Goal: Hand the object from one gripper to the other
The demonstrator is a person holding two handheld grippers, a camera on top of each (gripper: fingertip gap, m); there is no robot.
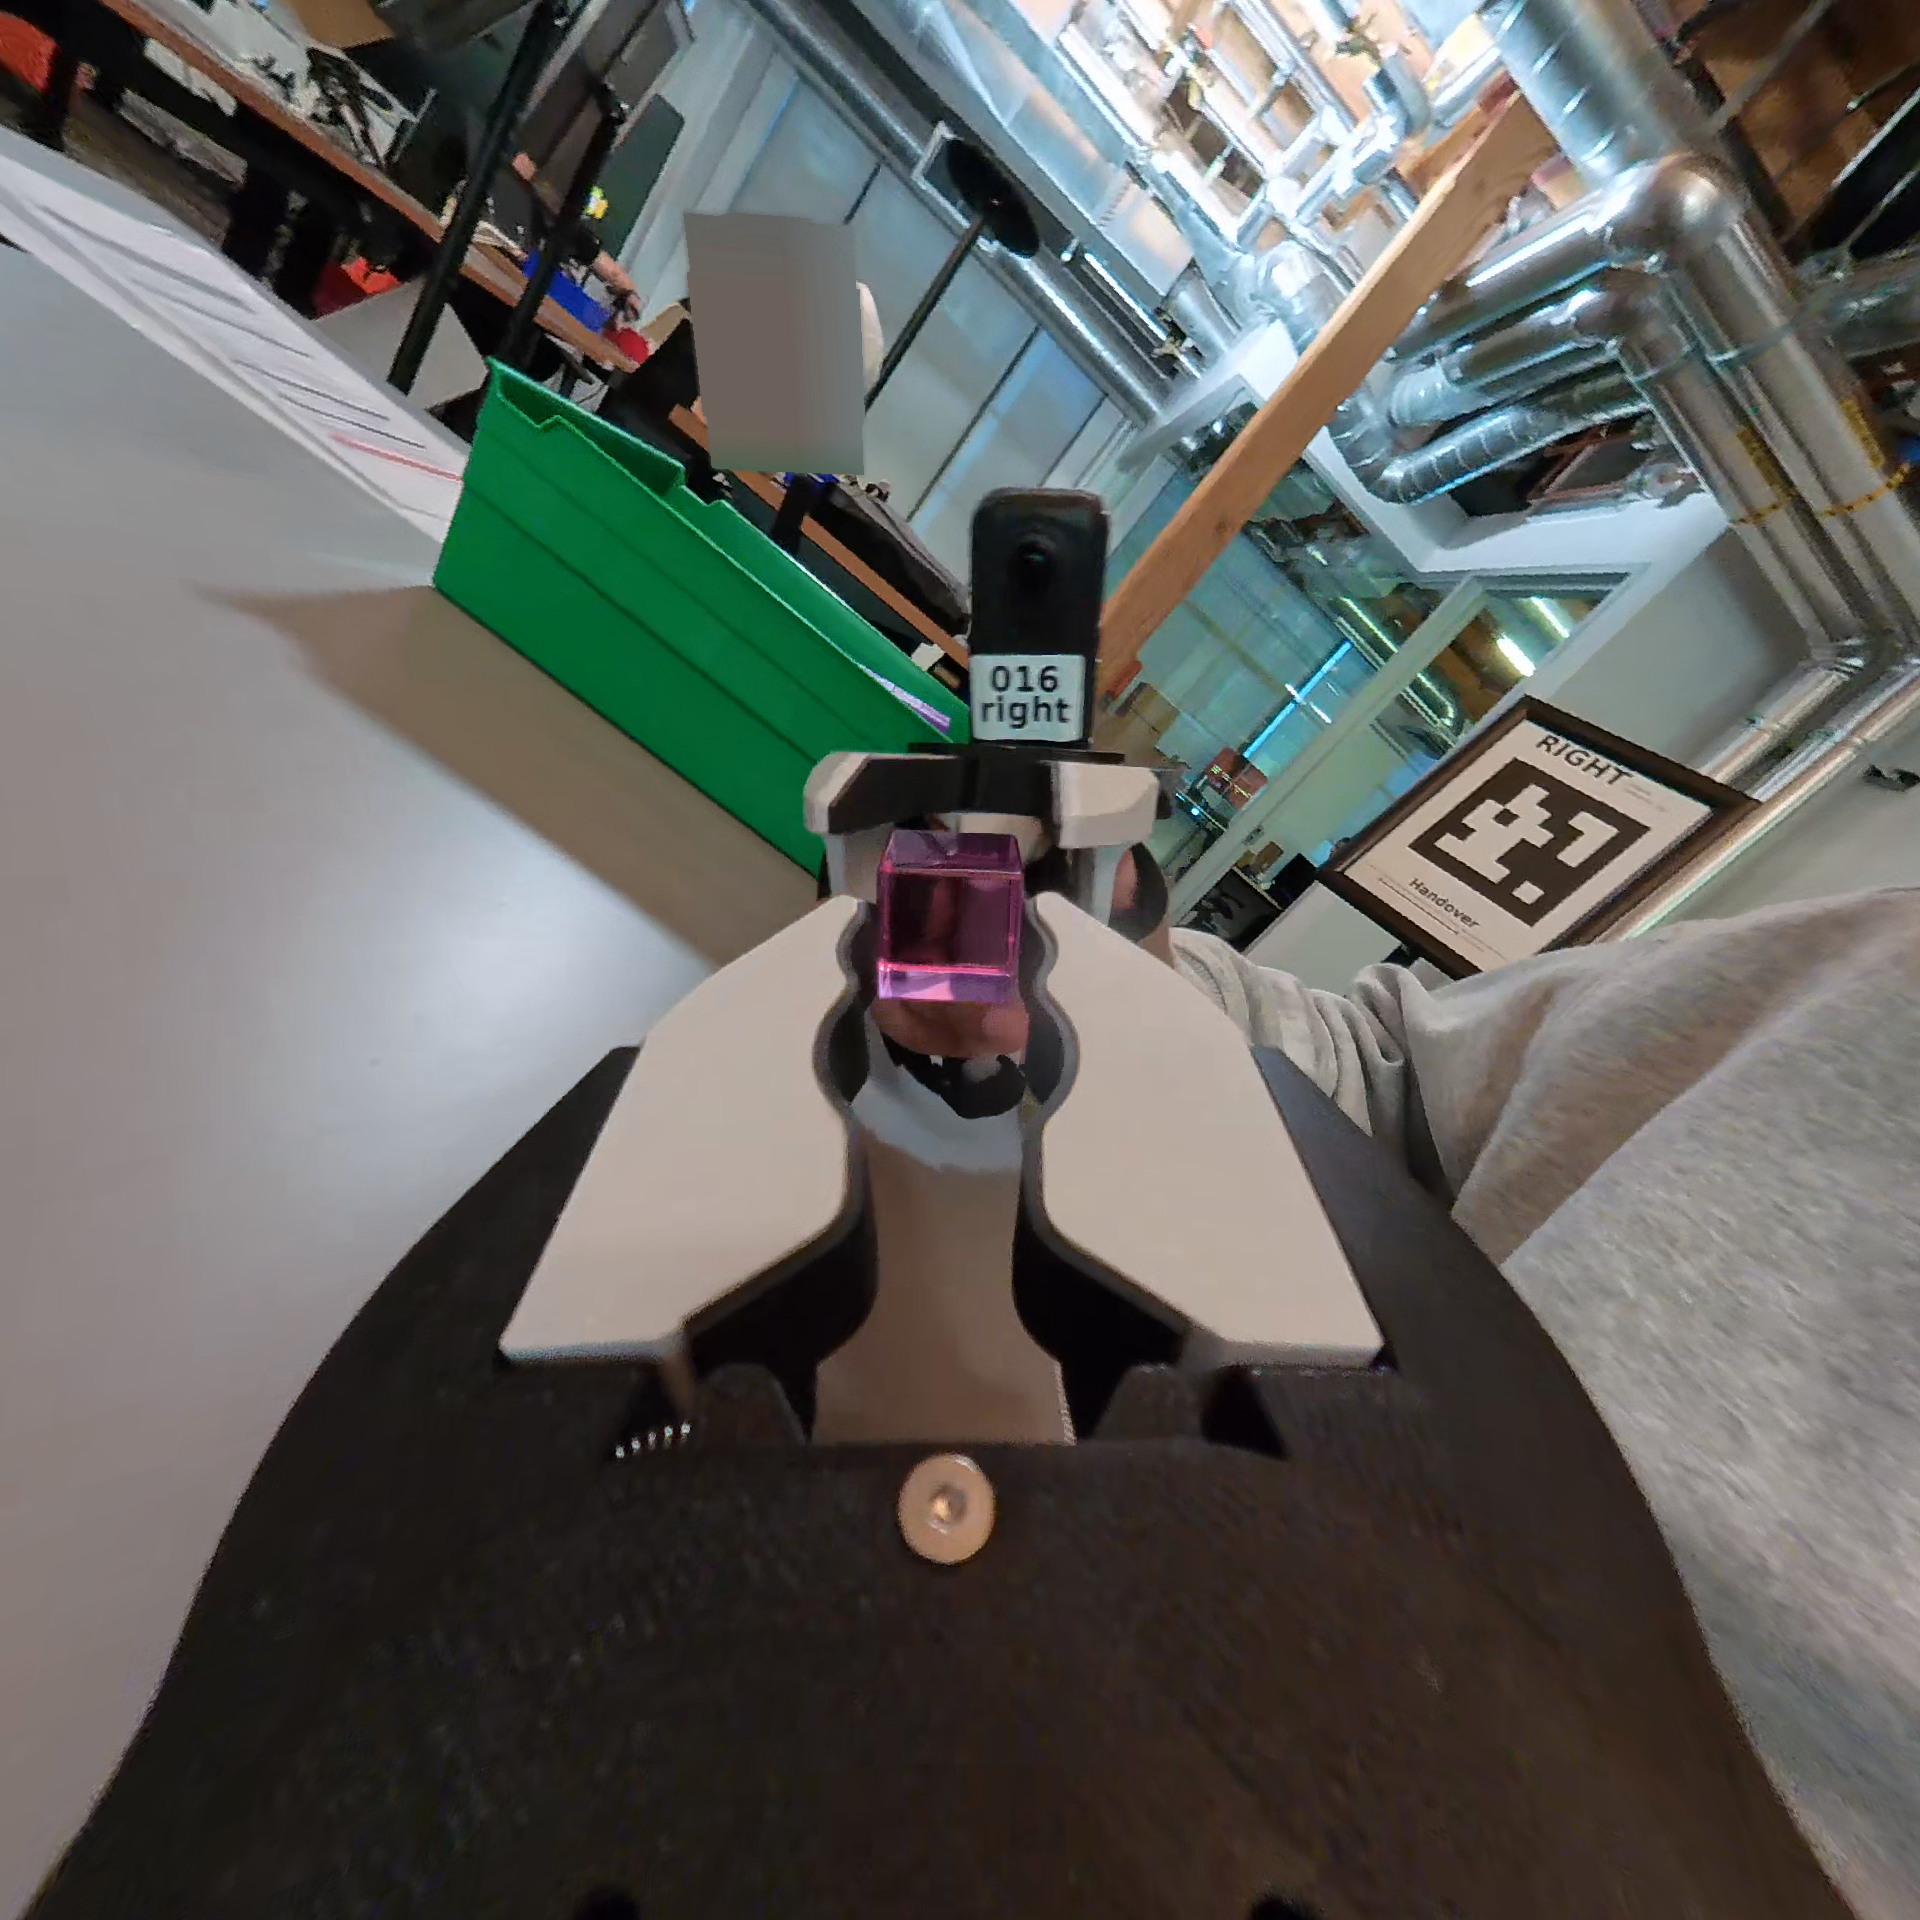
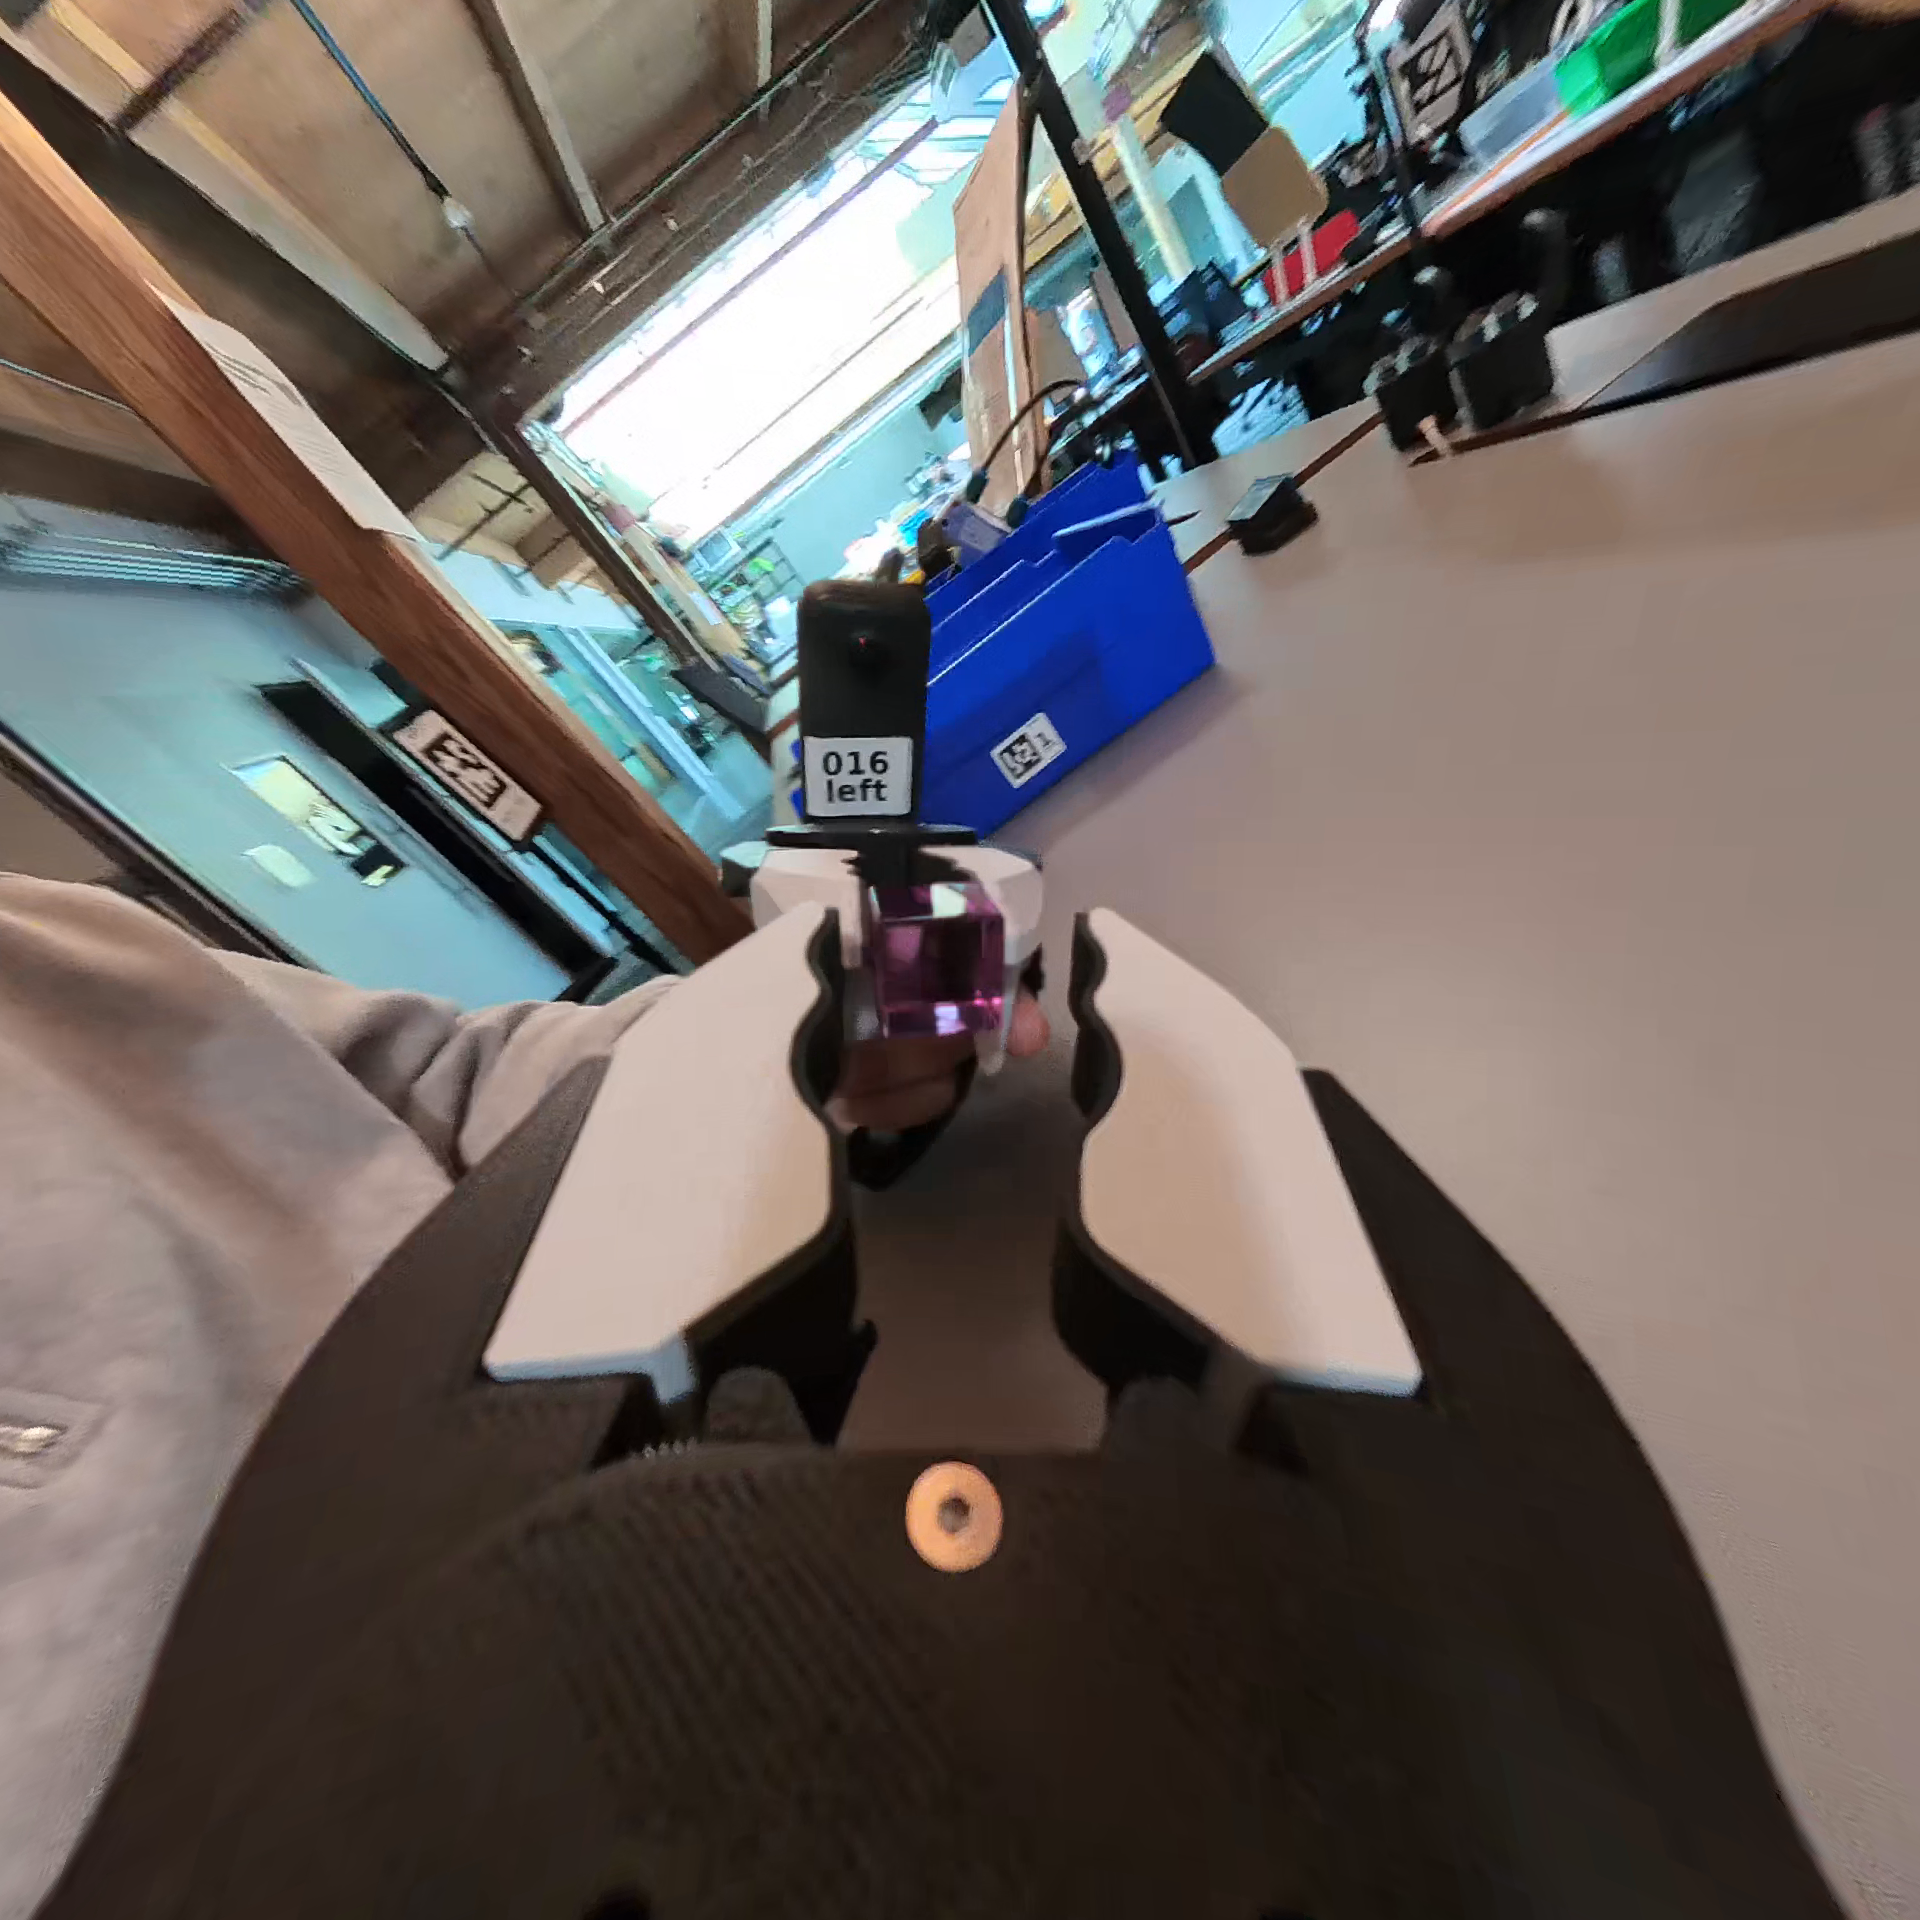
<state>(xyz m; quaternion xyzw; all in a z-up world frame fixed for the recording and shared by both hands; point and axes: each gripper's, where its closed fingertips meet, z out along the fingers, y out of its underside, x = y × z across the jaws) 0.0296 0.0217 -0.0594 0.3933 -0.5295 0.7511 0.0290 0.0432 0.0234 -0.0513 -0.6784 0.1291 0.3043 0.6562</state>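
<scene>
The left claw (image 1: 948, 935) was clenched on the transparent purple cube (image 1: 948, 920), held in the air above the pale surface (image 1: 260, 935). The right claw (image 2: 951, 997) faced it, released, its fingers spread either side of the cube without touching.

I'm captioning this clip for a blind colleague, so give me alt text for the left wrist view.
A clear purple cube sits clamped between the fingertips of the left gripper, with the right gripper facing it just beyond, its fingers apart. A green bin stands on the grey table behind; a grey sleeve enters from the right.
</scene>
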